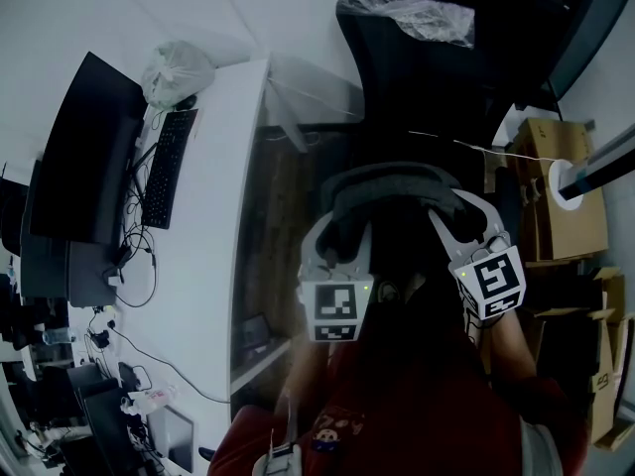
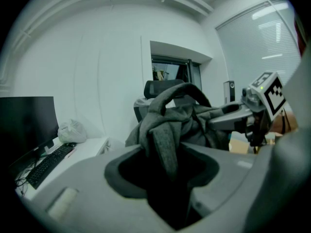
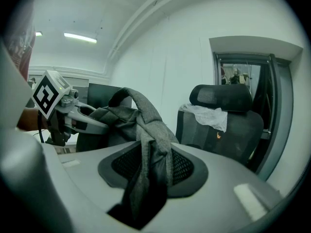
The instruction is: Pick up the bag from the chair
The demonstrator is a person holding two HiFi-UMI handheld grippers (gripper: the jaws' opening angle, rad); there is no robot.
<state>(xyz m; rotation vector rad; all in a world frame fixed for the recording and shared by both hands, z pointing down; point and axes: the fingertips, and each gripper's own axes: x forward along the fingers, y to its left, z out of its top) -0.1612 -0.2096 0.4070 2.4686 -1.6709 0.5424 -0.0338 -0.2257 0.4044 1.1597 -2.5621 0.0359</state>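
A grey fabric bag hangs in the air between both grippers, in front of the black office chair. My left gripper is shut on one grey strap, which runs down between its jaws. My right gripper is shut on the other strap. In the left gripper view the bag's bunched body sits just beyond the jaws, with the right gripper's marker cube behind it. In the right gripper view the left gripper's cube shows past the bag.
A white desk runs along the left with a keyboard, a dark monitor and a white plastic bag. Crumpled plastic lies over the chair's headrest. Cardboard boxes stand at the right. A door opening is behind the chair.
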